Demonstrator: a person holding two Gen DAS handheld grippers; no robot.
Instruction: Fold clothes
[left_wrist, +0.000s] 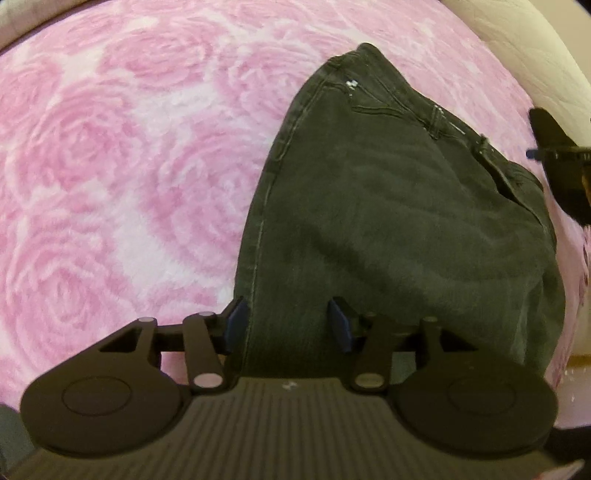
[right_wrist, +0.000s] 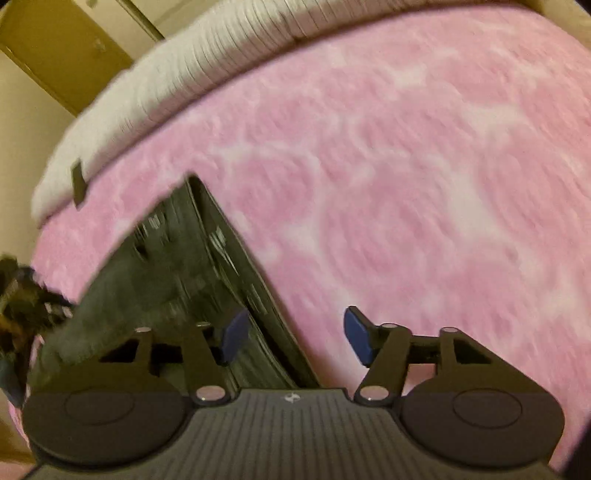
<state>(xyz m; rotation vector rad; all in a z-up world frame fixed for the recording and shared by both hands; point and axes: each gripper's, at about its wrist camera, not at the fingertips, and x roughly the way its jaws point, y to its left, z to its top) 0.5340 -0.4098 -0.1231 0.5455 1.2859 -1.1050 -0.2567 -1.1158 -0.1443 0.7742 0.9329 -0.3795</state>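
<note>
Jeans (left_wrist: 399, 206): dark grey-black denim, folded in half lengthwise, lying flat on the pink blanket (left_wrist: 110, 166); waistband and pocket stitching at the far end, side seam along the left edge
Jeans vs left claw (left_wrist: 288, 321): leg portion running straight in between the two blue pads, left pad (left_wrist: 236, 321) just at the seam edge, right pad over the cloth; contact with the fabric not possible to confirm
Left claw state: released, jaws spread wide, nothing gripped
Jeans vs right claw (right_wrist: 295, 334): denim (right_wrist: 177, 273) off to the left in the right wrist view, its edge passing under the left pad (right_wrist: 234, 334); right pad over bare blanket
Right claw state: released, jaws wide apart, holding nothing
Pose: left claw low and level over the near end of the jeans, aimed along their length; right claw seen as a dark shape (left_wrist: 561, 162) at the right edge of the left wrist view, beside the waistband end; right wrist view smeared by motion blur
Surface: fluffy pink blanket with large rose pattern, spread over a bed, white mattress edge (right_wrist: 166, 81) beyond it
Room: cream wall and a yellowish door panel (right_wrist: 62, 48) at upper left in the right wrist view
</note>
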